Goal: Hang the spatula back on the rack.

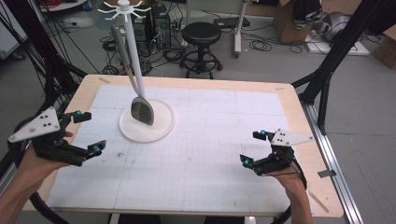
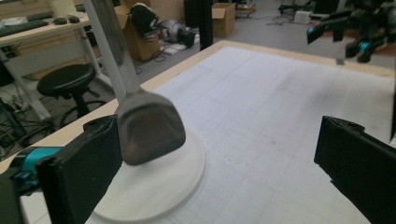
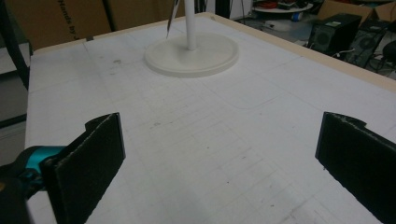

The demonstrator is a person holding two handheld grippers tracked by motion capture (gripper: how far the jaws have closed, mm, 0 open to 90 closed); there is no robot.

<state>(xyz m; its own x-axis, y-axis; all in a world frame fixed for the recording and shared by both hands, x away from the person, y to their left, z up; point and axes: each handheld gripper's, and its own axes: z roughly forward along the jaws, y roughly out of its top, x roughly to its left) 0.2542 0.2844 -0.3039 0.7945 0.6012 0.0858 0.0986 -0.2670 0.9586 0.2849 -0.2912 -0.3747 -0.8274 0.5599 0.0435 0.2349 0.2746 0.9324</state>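
A white rack [image 1: 132, 51] with a round base [image 1: 161, 126] stands on the table's left middle. From one of its top hooks hangs a metal spatula [image 1: 141, 109], its blade just above the base. In the left gripper view the spatula [image 2: 148, 126] hangs right beyond the left jaw. My left gripper [image 1: 88, 132] is open at the table's left edge, level with the base and apart from it. At the right side, near the front, my right gripper [image 1: 252, 148] stands open with nothing between its jaws. The rack base [image 3: 191, 56] lies far ahead in the right gripper view.
A white gridded mat [image 1: 205, 140] covers most of the wooden table [image 1: 299, 116]. Behind the table are a black stool [image 1: 201, 35], computer towers, cables on the floor and cardboard boxes [image 1: 289, 18]. A black frame leg [image 1: 327, 70] rises at the right.
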